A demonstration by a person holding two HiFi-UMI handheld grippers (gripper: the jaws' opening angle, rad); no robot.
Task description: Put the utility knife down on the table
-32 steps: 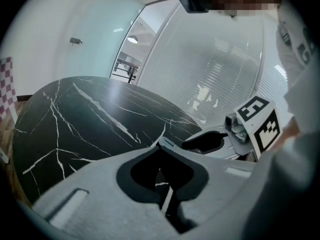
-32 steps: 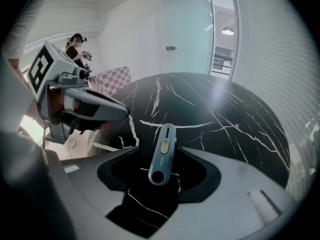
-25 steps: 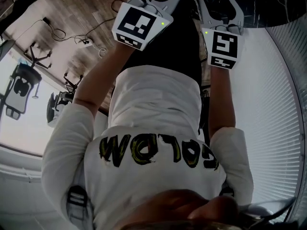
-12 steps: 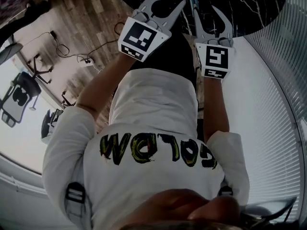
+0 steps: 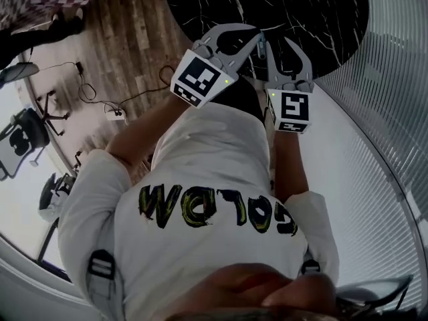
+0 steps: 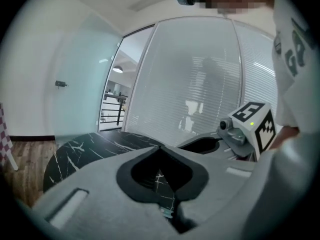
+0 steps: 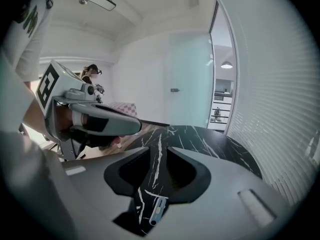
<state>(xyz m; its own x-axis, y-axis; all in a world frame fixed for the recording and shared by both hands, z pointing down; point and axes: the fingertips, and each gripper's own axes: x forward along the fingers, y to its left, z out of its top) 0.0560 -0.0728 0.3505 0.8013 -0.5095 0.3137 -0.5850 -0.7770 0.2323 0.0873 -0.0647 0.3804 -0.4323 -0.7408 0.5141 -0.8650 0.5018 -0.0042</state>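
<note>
Left gripper (image 6: 160, 147) first: its jaws are pressed together at the tips. The little window behind them shows only marble, so it's carrying nothing. It's held up just short of the table (image 5: 294, 5), at the near edge.

The right gripper (image 7: 159, 148) sits right beside it, also short of the table's near edge. Its jaws are apart and closing, with nothing pinched. Low in that gap there's a pale blue-white piece (image 7: 155, 210) with a slot, set against the marble. My guess is that's the utility knife already lying on the table near its front edge, but I can't rule out gripper hardware. The head view doesn't settle it.

For a clean put-down I'd come in low, lay it flat well inside the table's curved rim, and only spread the jaws once it rests. The shut left gripper should stay out of the way.

The tabletop is round, glossy black stone with white veins, so it's hard and probably slippery. Left of the table is wood floor (image 5: 134, 25) with cables (image 5: 114, 112), and an office chair (image 5: 20, 136) sits further out. Right of the table is a curved wall of blinds (image 5: 374, 112).
</note>
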